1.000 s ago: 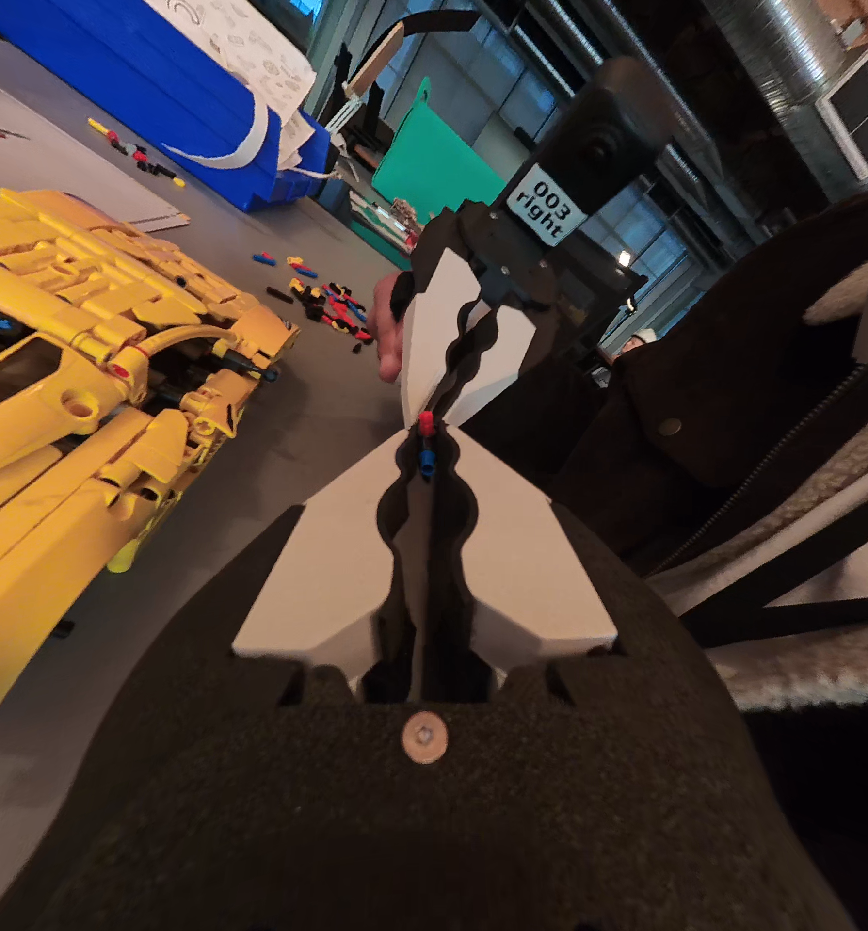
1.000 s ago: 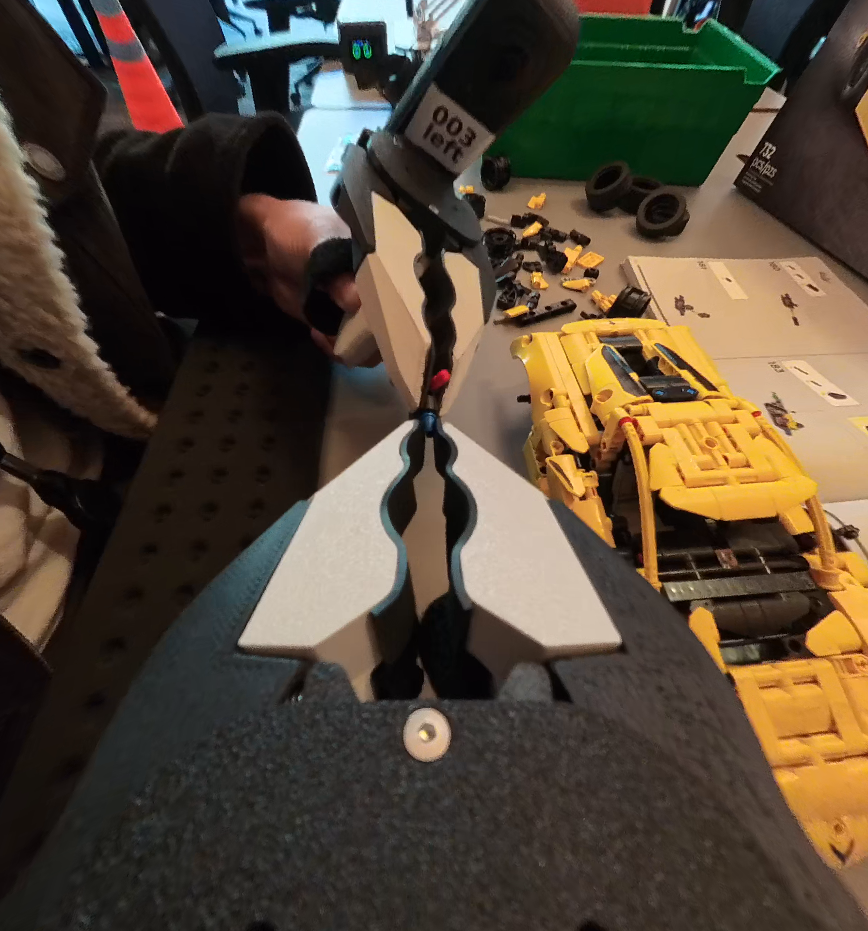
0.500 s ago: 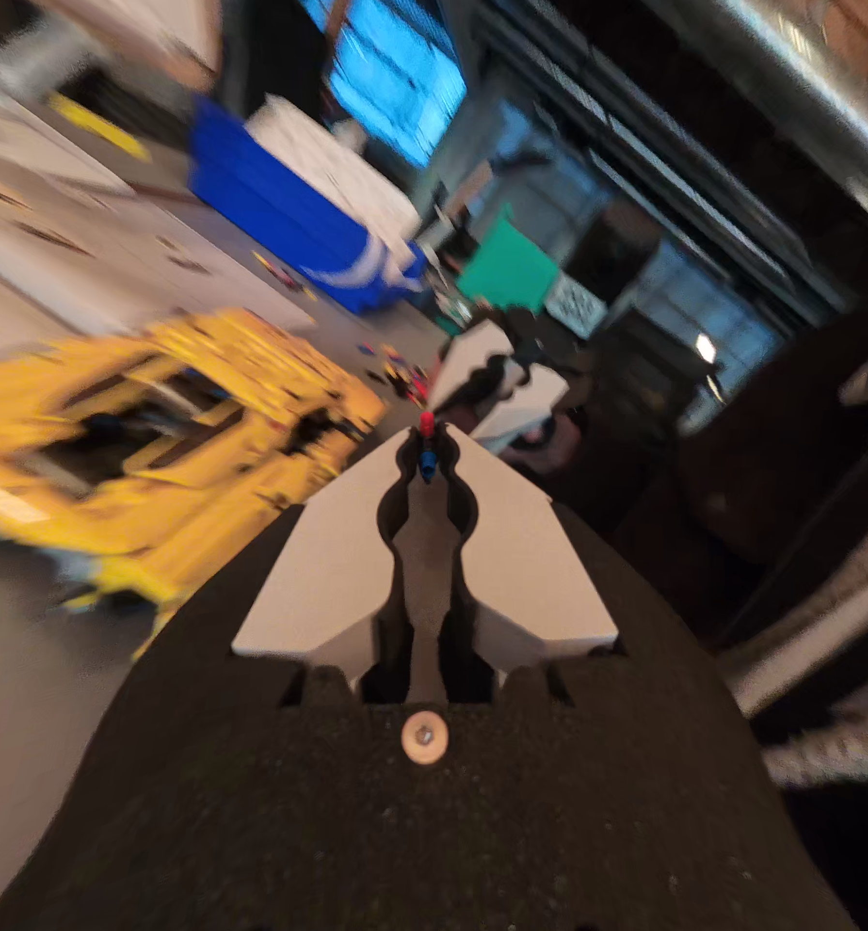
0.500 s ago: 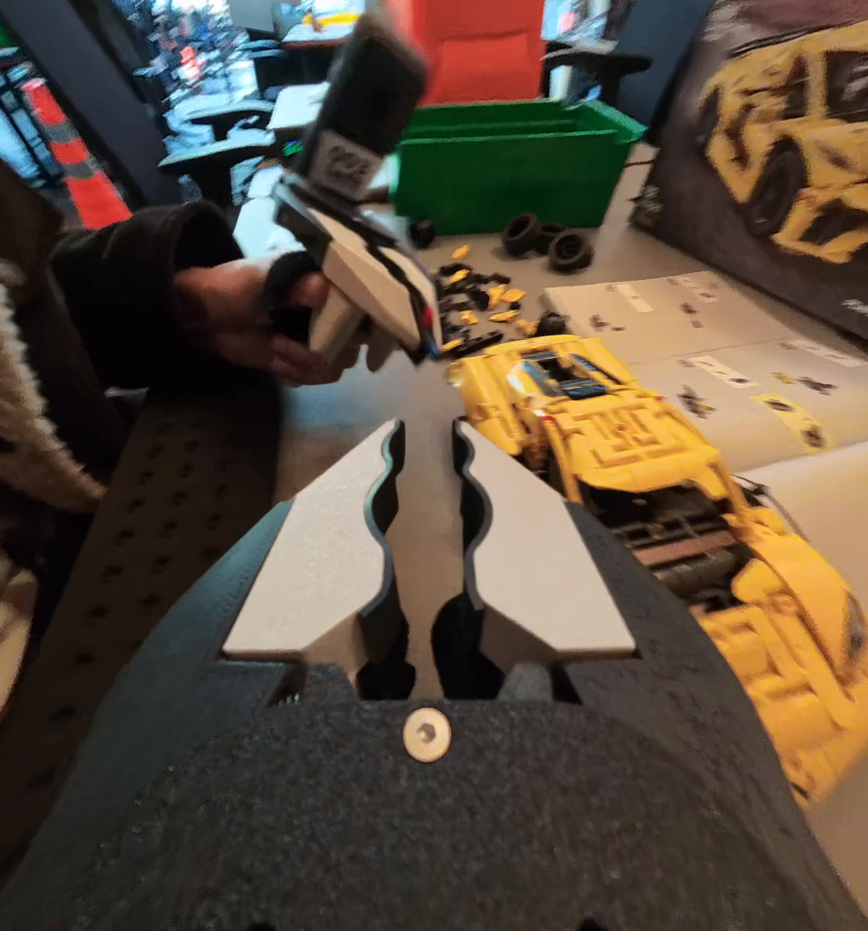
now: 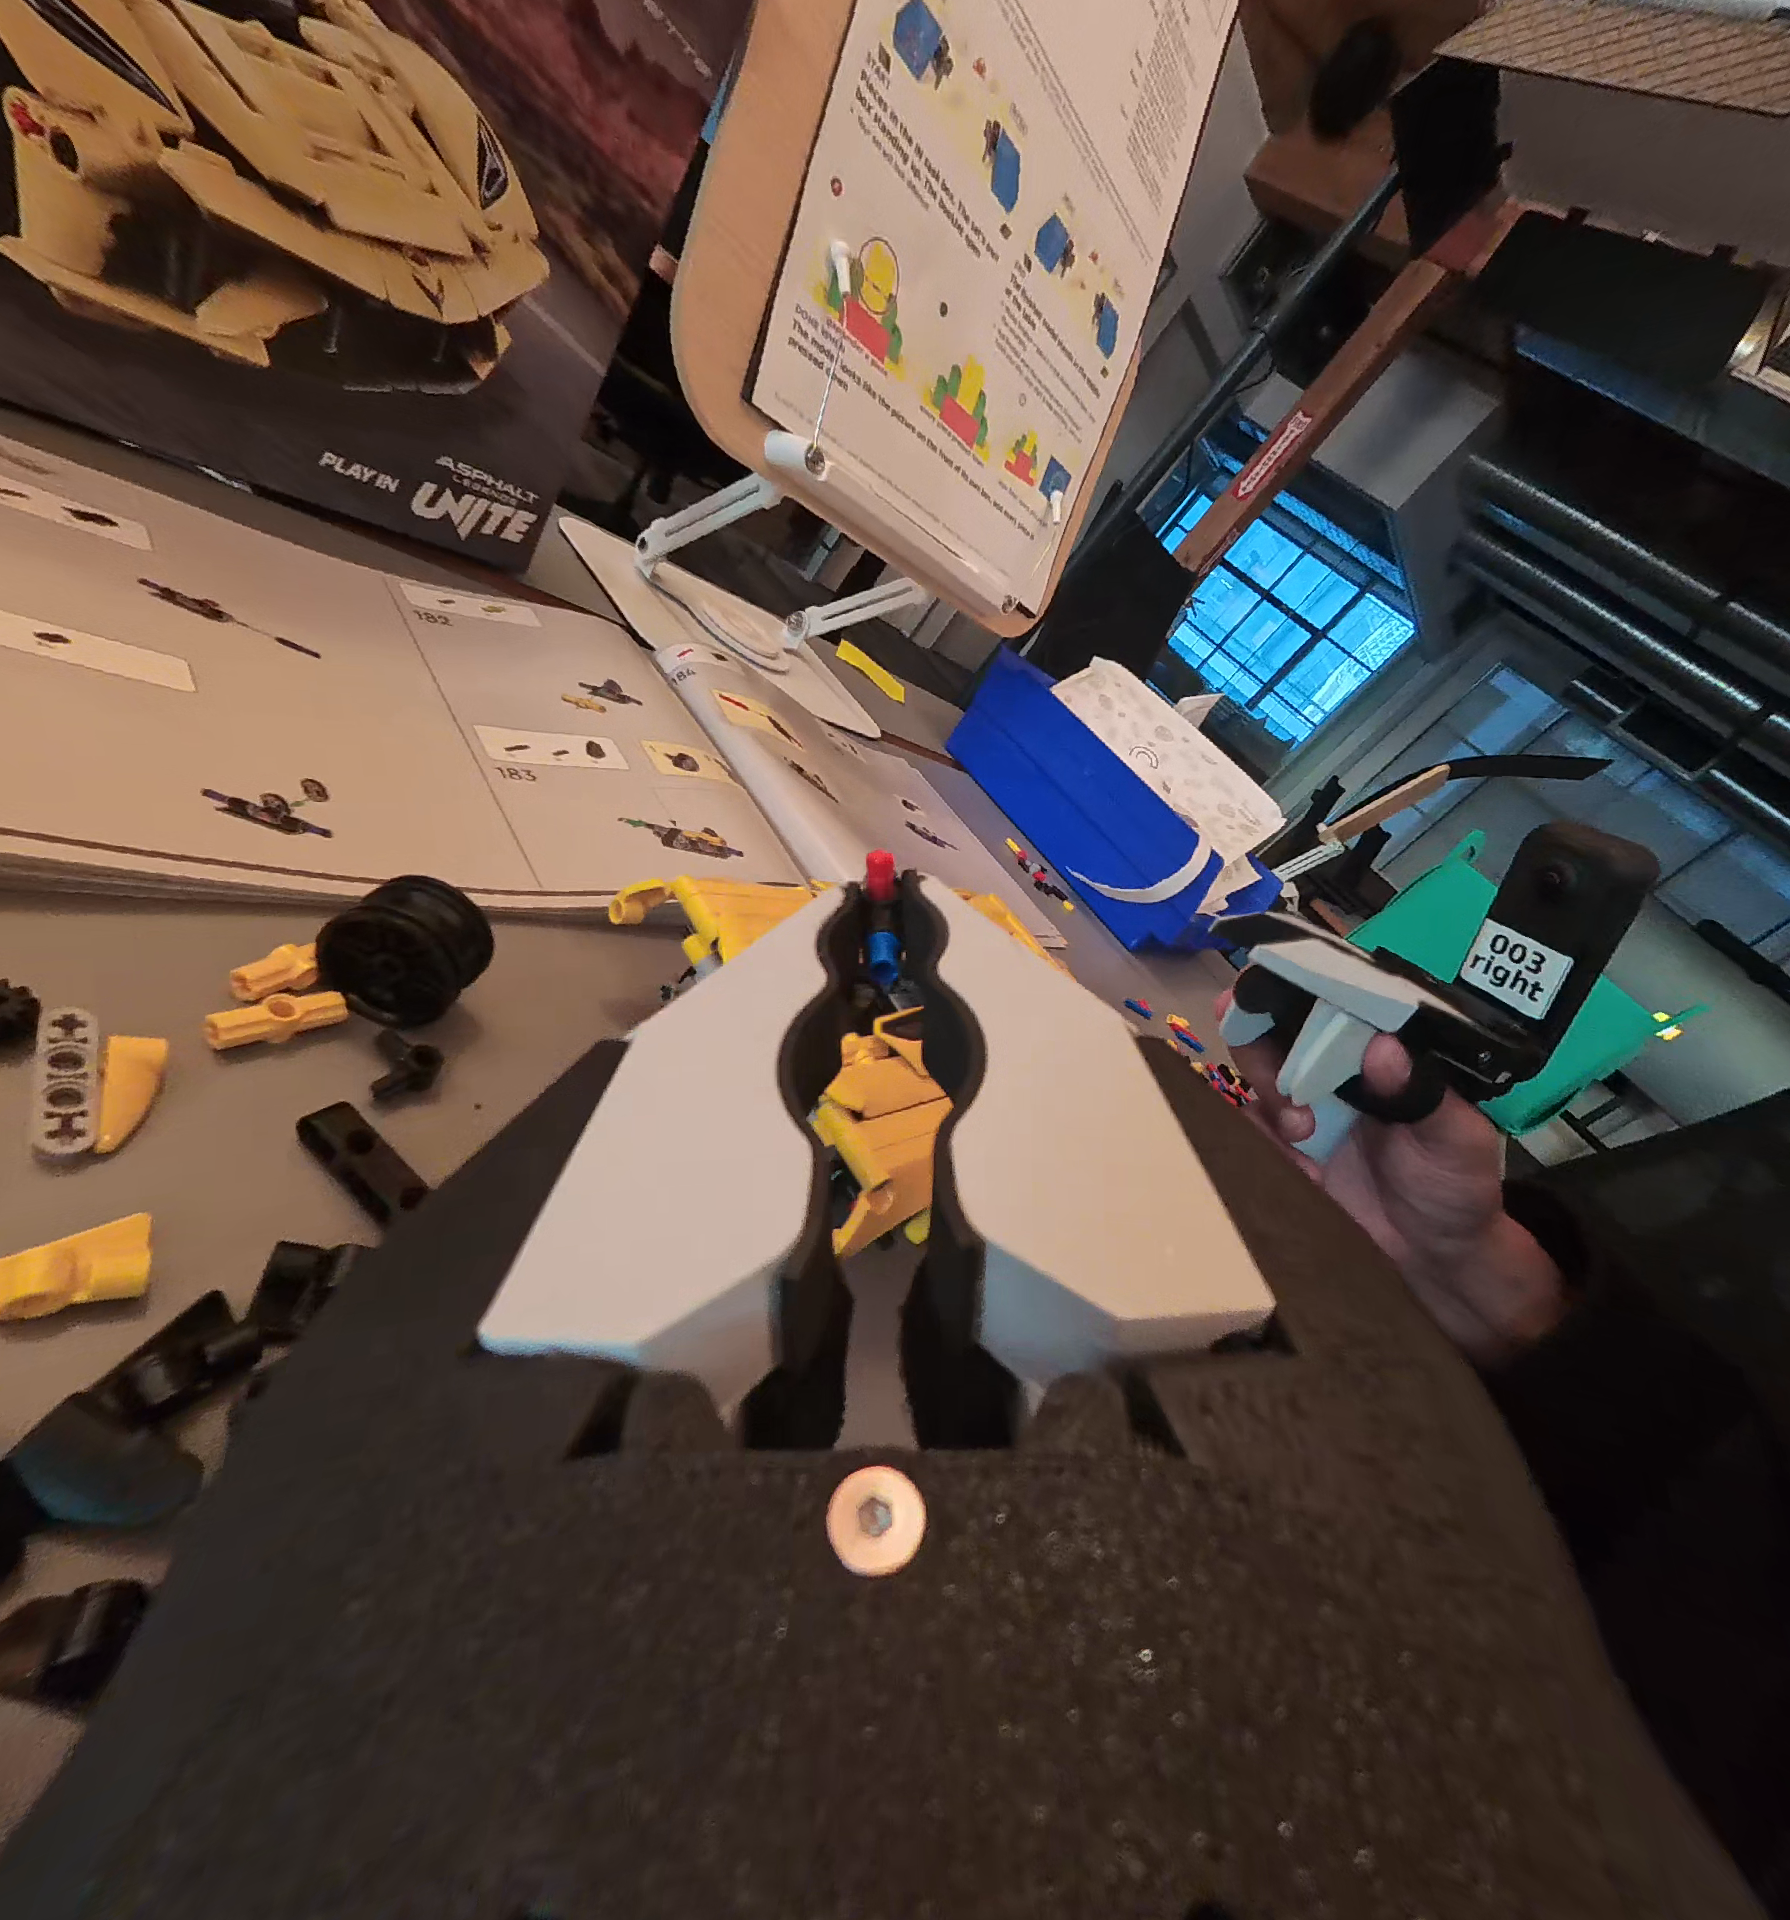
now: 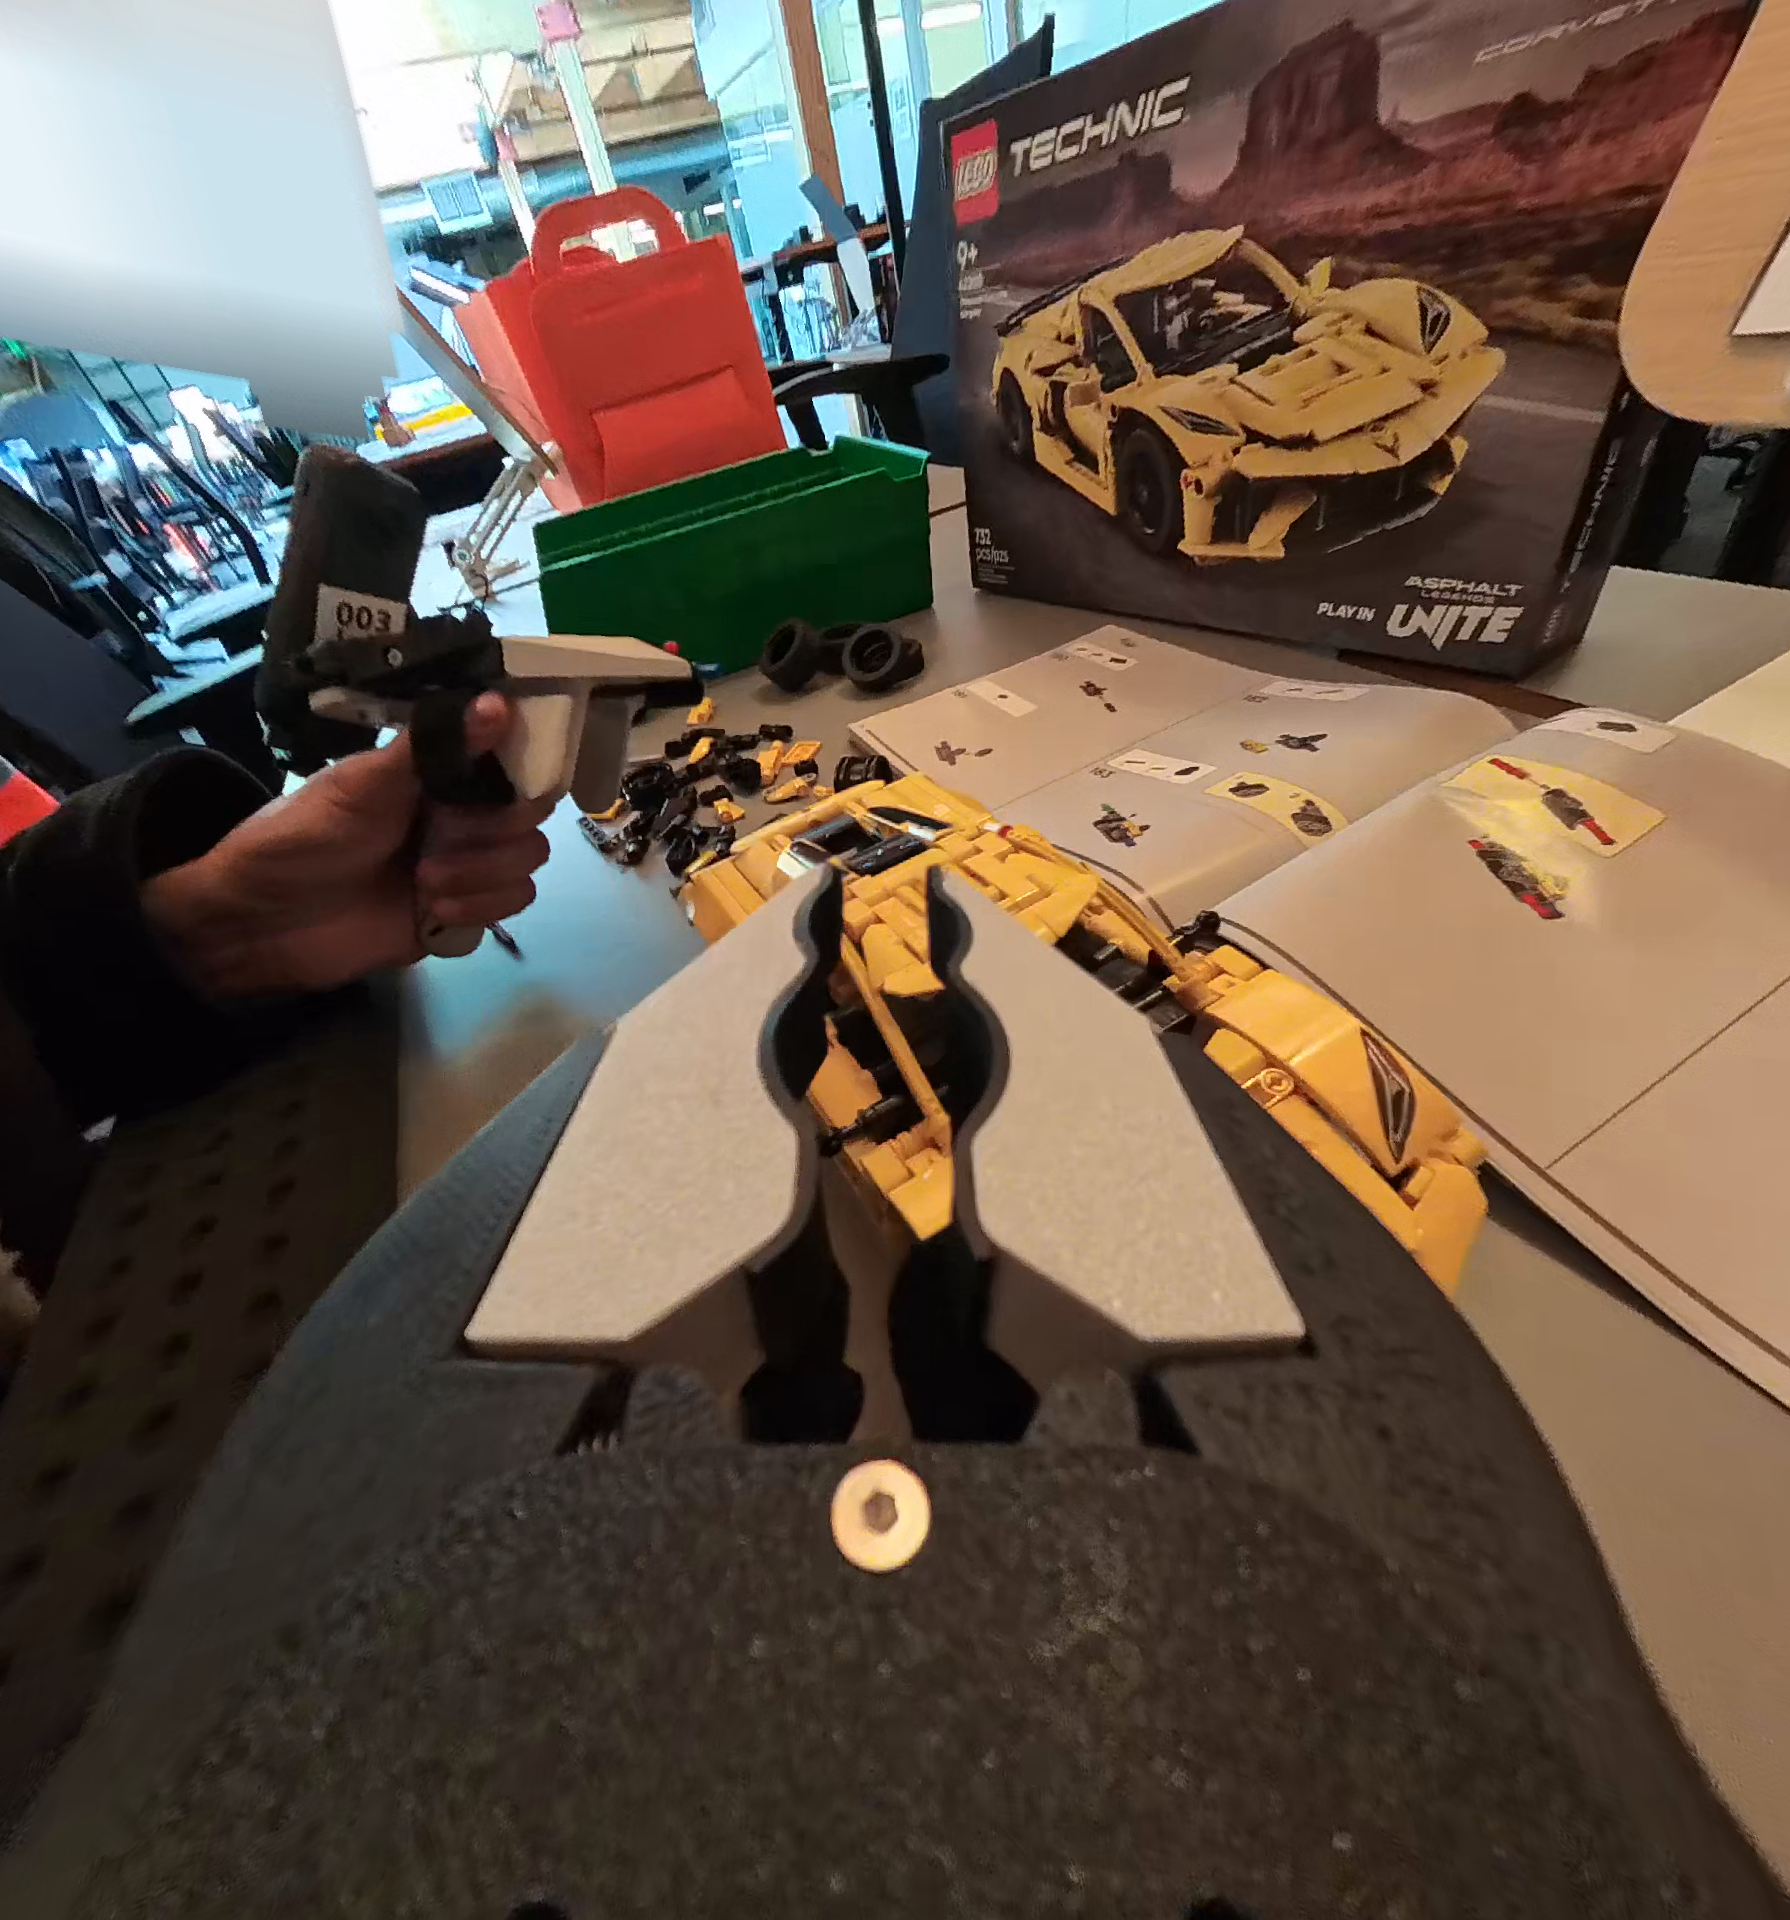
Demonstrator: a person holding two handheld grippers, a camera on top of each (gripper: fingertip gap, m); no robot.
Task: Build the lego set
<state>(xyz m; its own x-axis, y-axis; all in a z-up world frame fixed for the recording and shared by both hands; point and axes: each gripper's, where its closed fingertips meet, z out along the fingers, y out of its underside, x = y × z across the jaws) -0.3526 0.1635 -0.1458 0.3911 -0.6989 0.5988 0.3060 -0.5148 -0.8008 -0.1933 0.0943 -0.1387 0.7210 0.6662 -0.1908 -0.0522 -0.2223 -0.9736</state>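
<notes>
1. Fingers of your left gripper [image 5: 878,883] are pinched on a small pin assembly [image 5: 878,914], red tip poking past the fingertips, blue section just behind it, clamped right at the tips.
2. Your right gripper [image 6: 878,894] has its fingers spread with nothing between them; it hangs over the yellow car model [image 6: 1130,977].
3. That car sits on the grey table [image 6: 579,956], its front end resting on the open instruction booklet [image 6: 1493,935] toward the table's right edge. Loose yellow and black parts [image 6: 725,769] and spare black tyres [image 6: 849,655] lie further back, in front of the green bin [image 6: 735,540]; the set's box [image 6: 1286,312] stands at the far edge.
4. Handling, as a judgement: the pin is tiny, light, hard plastic and smooth, so it will twist or pop out if your squeeze slackens. Keep the grip on the blue middle and leave the red end free for insertion.
5. Car model is stiff overall but its clipped panels and the thin curved yellow hose [image 6: 901,1039] look fragile. Brace it with the right gripper on a solid side beam, not on the hose or loose bodywork.
6. Likely next: line the red end up with a hole in the car. Which hole, you can't tell from these views.
</notes>
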